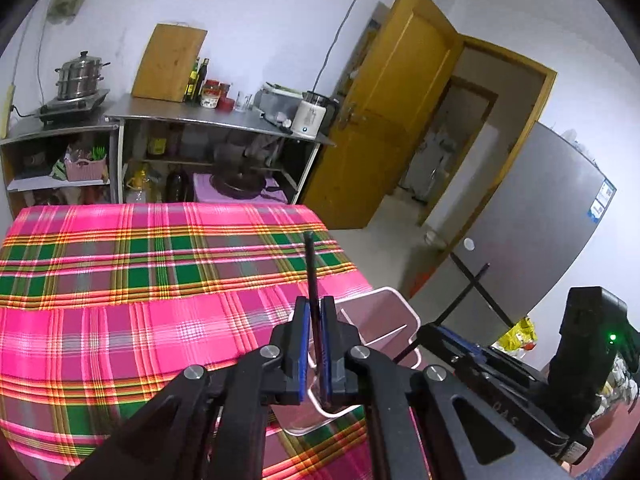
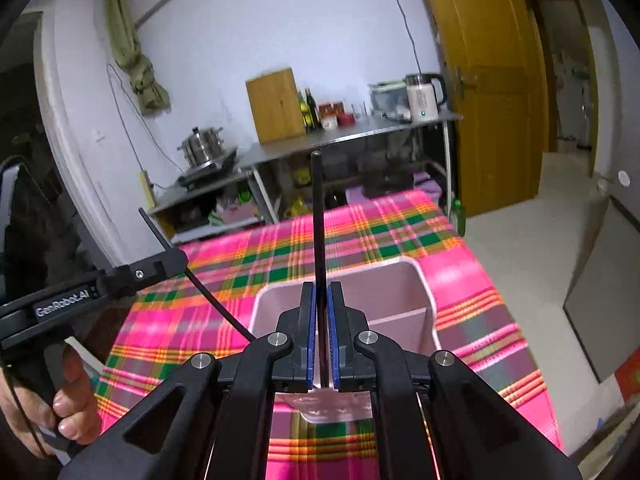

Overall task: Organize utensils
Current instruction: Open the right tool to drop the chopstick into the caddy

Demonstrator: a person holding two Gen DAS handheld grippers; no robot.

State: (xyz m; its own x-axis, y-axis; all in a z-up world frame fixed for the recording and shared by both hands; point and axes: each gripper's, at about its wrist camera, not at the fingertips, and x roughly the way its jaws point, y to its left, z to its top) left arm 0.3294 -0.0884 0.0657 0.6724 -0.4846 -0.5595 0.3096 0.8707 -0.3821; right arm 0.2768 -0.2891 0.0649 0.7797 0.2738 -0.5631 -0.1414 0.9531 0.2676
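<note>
My left gripper (image 1: 314,304) is shut on a thin black chopstick (image 1: 311,264) that sticks up between the blue pads. Just beyond and below it, a pink divided utensil holder (image 1: 394,312) stands at the right edge of the plaid-covered table (image 1: 160,280). My right gripper (image 2: 322,292) is shut on a second black chopstick (image 2: 318,216), held upright over the same holder (image 2: 416,280). In the right wrist view the left gripper (image 2: 176,260) comes in from the left with its chopstick (image 2: 212,296) slanting, a hand (image 2: 68,412) on its handle. The right gripper (image 1: 428,334) shows at the lower right of the left wrist view.
Behind the table runs a steel counter (image 1: 224,118) with a wooden cutting board (image 1: 170,64), bottles, jars and a white kettle (image 1: 310,114). A steamer pot (image 1: 80,76) sits on a stove at the left. A yellow door (image 1: 404,112) and a grey fridge (image 1: 532,240) stand to the right.
</note>
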